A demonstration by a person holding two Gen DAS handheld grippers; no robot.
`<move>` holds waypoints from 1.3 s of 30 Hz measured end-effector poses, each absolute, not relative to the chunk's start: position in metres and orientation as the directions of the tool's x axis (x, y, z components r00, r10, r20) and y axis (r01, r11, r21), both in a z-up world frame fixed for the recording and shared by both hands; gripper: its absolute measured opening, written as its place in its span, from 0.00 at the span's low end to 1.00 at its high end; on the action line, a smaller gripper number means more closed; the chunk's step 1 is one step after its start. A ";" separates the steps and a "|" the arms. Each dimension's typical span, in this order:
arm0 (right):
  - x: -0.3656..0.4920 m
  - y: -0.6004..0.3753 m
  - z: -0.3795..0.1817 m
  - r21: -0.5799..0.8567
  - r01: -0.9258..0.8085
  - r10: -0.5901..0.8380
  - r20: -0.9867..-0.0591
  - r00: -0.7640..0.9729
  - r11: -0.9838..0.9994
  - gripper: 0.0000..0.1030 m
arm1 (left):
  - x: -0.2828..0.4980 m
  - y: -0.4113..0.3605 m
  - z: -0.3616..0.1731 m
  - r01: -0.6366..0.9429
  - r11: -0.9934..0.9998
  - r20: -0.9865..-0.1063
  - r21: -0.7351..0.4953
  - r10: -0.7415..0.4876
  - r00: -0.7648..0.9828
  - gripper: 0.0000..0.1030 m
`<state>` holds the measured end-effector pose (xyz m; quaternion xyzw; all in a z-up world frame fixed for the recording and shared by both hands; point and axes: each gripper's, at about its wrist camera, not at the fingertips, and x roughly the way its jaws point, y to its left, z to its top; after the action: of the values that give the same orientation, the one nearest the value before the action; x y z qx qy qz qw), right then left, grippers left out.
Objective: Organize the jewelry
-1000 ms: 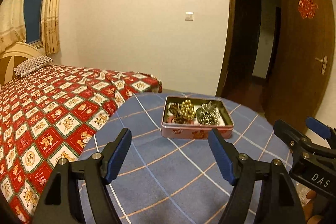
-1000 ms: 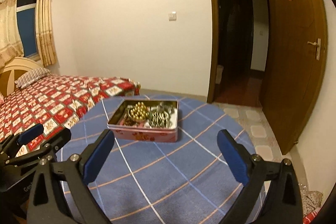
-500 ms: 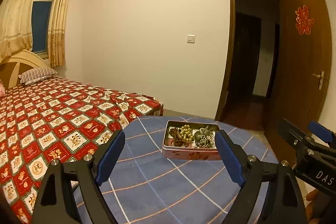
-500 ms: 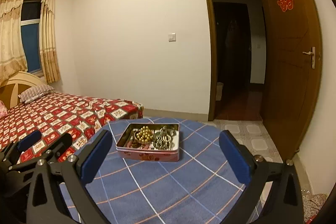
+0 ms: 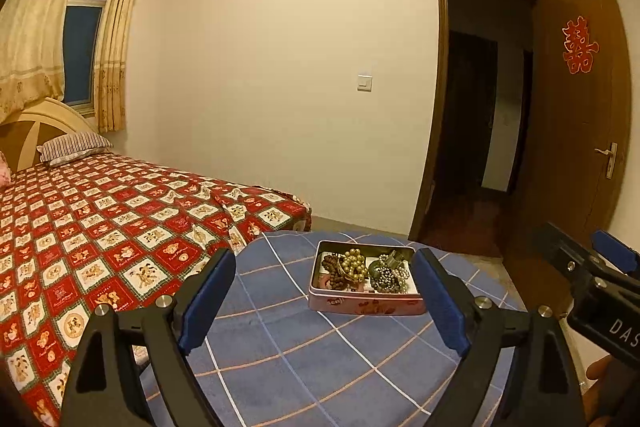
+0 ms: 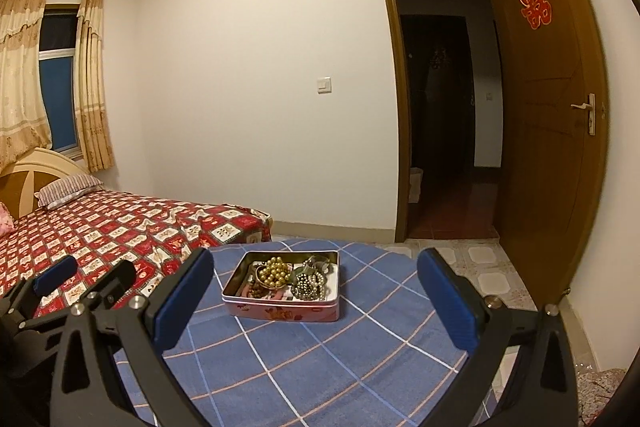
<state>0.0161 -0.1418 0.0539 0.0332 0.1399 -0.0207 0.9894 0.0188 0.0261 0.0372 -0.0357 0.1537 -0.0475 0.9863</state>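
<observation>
A pink tin box point(image 5: 366, 301) point(image 6: 282, 309) sits on a round table under a blue checked cloth point(image 5: 320, 359) point(image 6: 328, 355). Inside lie gold beads point(image 5: 353, 263) point(image 6: 273, 269), dark brown beads point(image 5: 333, 273) and silvery beads point(image 5: 387, 277) point(image 6: 309, 285). My left gripper point(image 5: 325, 297) stands open, well short of the box, with nothing between its blue pads. My right gripper point(image 6: 316, 297) is open too, empty, back from the box. Each gripper shows at the edge of the other's view.
A bed with a red patterned cover point(image 5: 92, 227) point(image 6: 100, 231) lies left of the table. An open brown door point(image 5: 576, 115) point(image 6: 548, 115) and a dark doorway point(image 5: 476, 131) stand at the right. Tiled floor point(image 6: 492, 271) shows beyond the table's right edge.
Both grippers have risen and tilted upward, so the box and table sit lower and farther in both views. The left gripper's jaws have spread a little wider.
</observation>
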 end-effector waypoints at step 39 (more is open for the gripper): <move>0.016 -0.144 0.053 0.066 0.055 -0.034 -0.292 0.956 0.996 1.00 | 0.018 0.023 0.043 0.079 0.994 -0.290 -0.069 -0.096 0.952 0.88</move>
<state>0.0164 -0.1443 0.0535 0.0368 0.1468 -0.0225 0.9882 0.0185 0.0234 0.0429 -0.0283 0.1479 -0.0442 0.9876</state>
